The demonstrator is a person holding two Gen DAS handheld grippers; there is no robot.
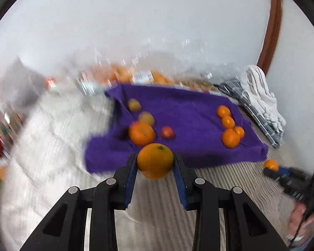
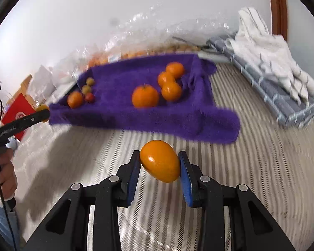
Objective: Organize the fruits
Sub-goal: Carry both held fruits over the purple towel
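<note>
Both grippers, left gripper (image 1: 155,163) and right gripper (image 2: 159,163), clamp oranges above striped bedding (image 2: 251,167).

My left wrist view looks forward and down over the purple towel (image 1: 178,121) from its near left edge; my right wrist view faces it from farther right. Both share the towel and wall.
</note>
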